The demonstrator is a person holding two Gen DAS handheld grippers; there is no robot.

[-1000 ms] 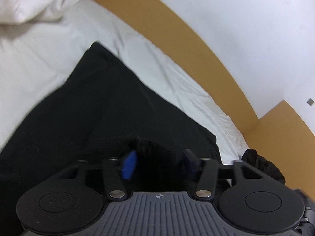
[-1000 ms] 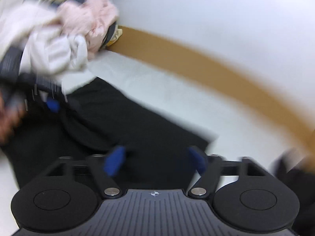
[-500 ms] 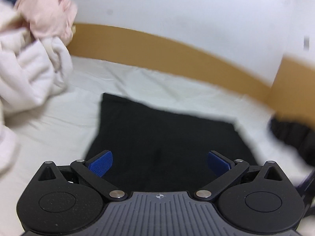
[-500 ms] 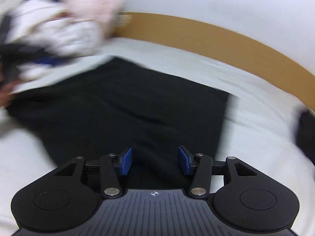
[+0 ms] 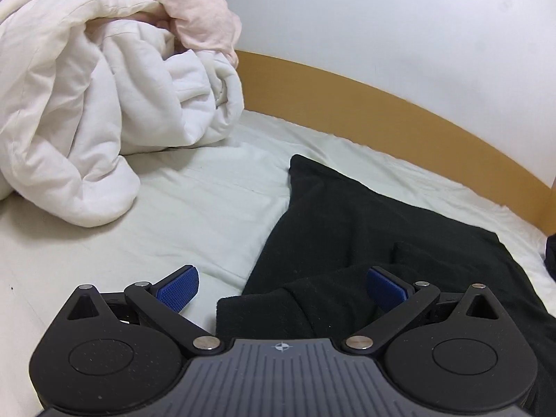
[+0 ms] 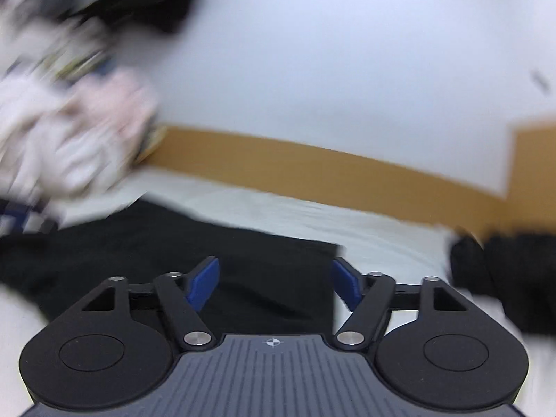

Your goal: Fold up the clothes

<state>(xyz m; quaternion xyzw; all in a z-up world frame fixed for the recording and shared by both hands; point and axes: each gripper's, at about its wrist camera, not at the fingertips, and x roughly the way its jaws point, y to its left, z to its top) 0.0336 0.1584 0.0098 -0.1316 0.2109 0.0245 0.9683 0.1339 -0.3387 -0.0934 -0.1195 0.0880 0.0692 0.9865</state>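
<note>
Lying flat on the white sheet (image 5: 194, 201), the black garment (image 5: 365, 229) is ungripped; left gripper (image 5: 281, 290) fully spread, right gripper (image 6: 274, 285) opening, pads clear.

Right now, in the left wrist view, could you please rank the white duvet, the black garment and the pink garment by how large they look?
1. white duvet
2. black garment; partly hidden by the gripper, so the top two are close
3. pink garment; clearly smallest, though farther away
</note>
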